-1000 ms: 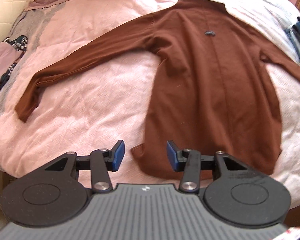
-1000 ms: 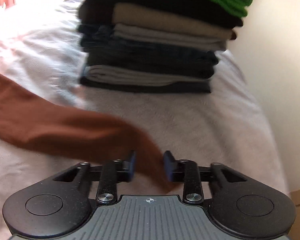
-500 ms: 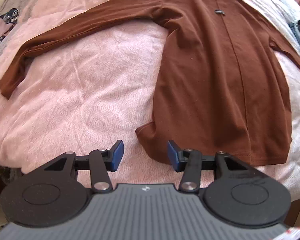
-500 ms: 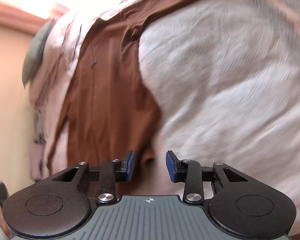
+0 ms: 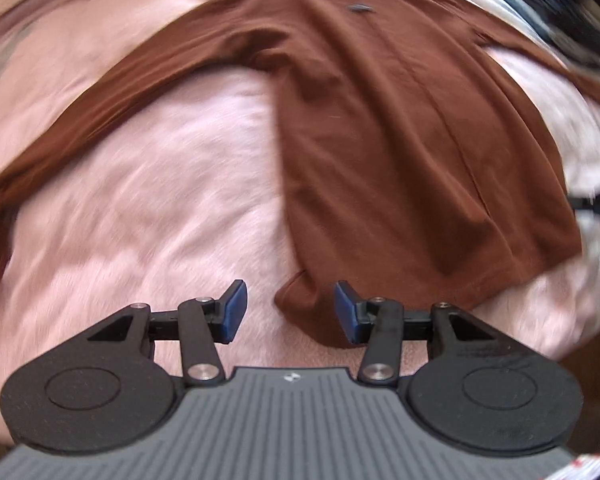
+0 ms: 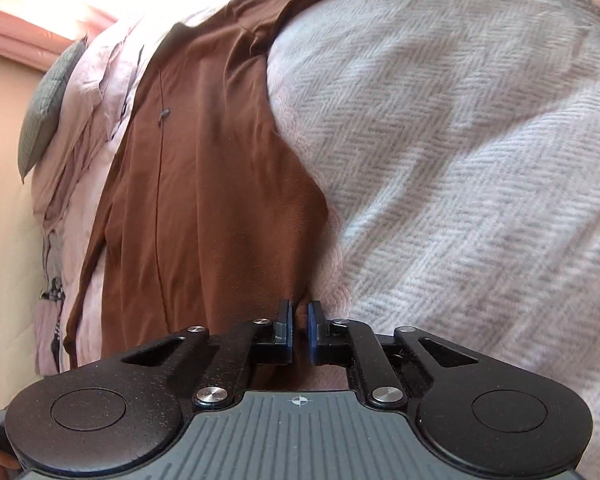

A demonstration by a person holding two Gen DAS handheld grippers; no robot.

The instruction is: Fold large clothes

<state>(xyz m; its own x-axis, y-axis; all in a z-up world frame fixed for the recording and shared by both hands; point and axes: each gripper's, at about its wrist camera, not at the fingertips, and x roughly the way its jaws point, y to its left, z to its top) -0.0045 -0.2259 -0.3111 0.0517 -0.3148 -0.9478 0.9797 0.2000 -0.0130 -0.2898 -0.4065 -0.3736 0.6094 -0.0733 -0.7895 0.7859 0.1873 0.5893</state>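
A brown long-sleeved top (image 5: 400, 128) lies spread flat on a pink bedspread (image 5: 160, 184), sleeves out to both sides. In the blurred left wrist view my left gripper (image 5: 286, 314) is open, its blue pads either side of the folded bottom-left hem corner (image 5: 300, 304), not gripping it. In the right wrist view the same brown top (image 6: 204, 200) runs away from me, and my right gripper (image 6: 299, 330) is shut on its bottom hem corner, the pads almost touching with brown cloth between them.
A stack of folded clothes (image 5: 560, 12) stands blurred at the far right of the bed. A grey-white herringbone blanket (image 6: 480, 160) covers the bed right of the top. Pale pink garments (image 6: 92, 112) and a grey cushion (image 6: 44, 112) lie beyond it.
My right gripper swung from the sleeve by the clothes stack to the hem corner and closed on it. My left gripper moved in toward the bottom-left hem corner, staying open.
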